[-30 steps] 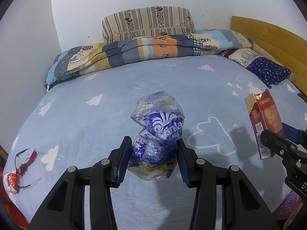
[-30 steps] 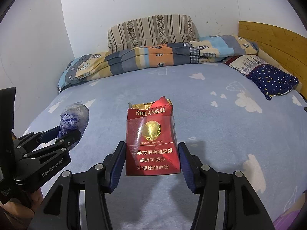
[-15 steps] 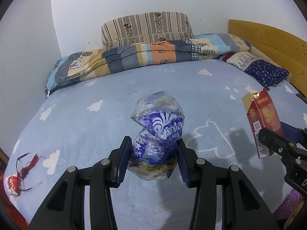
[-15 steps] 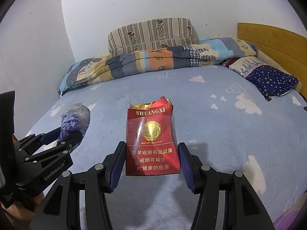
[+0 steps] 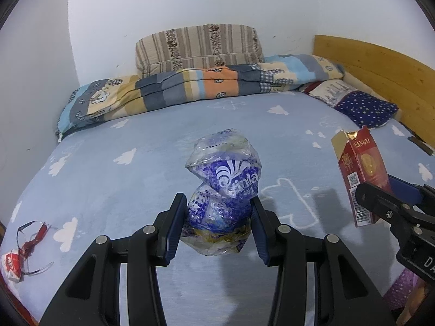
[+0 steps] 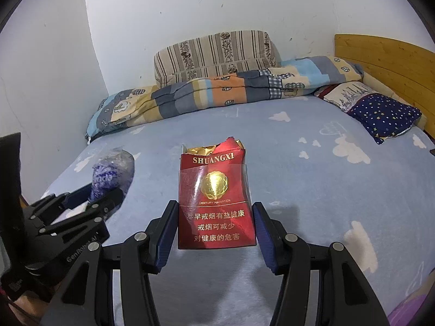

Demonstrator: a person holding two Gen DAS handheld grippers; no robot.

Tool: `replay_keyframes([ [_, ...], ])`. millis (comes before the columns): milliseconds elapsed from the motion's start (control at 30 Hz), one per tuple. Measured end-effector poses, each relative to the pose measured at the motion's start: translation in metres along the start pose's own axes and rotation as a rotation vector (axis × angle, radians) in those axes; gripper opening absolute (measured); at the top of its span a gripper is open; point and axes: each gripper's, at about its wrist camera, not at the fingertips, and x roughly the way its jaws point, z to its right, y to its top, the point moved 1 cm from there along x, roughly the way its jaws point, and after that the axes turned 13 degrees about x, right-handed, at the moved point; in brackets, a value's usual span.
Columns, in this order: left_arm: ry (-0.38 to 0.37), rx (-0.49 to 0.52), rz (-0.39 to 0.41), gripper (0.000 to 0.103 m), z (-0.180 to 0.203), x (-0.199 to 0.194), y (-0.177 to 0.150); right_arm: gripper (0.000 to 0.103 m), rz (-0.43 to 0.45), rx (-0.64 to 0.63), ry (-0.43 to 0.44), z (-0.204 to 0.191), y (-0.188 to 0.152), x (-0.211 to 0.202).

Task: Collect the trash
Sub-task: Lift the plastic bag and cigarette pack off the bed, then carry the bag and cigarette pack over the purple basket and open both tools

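My left gripper (image 5: 217,225) is shut on a crumpled blue and clear plastic bag (image 5: 224,187) and holds it above the bed. The bag also shows in the right wrist view (image 6: 112,175), at the left. My right gripper (image 6: 214,228) is shut on a torn red cigarette pack (image 6: 214,198) and holds it upright above the bed. The pack also shows in the left wrist view (image 5: 361,174), at the right. A small red and white wrapper with clear strips (image 5: 21,250) lies on the bed at the lower left.
The bed has a light blue sheet with white clouds (image 5: 136,179). A folded patchwork quilt (image 5: 190,87) and a striped pillow (image 5: 198,46) lie at the back. A starry blue pillow (image 5: 364,108) lies by the wooden headboard (image 5: 380,68) on the right. White walls stand behind and left.
Both grippers have risen and pulled back a little with their loads, so the bed sits lower in view. Grips are unchanged.
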Motion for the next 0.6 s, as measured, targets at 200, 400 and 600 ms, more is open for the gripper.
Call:
replay_keyframes([
  [200,-0.087,0.039,0.04,0.044,0.016,-0.02,0.002,0.058,0.0,0.051,0.025,0.007,-0.008,-0.027],
  [400,-0.193,0.095,0.066,0.045,0.053,-0.048,0.003,0.058,0.0,0.11,0.017,0.039,-0.018,-0.081],
  [600,-0.31,0.161,0.088,0.045,0.11,-0.082,0.007,0.058,0.052,0.177,-0.05,0.087,-0.028,-0.151],
])
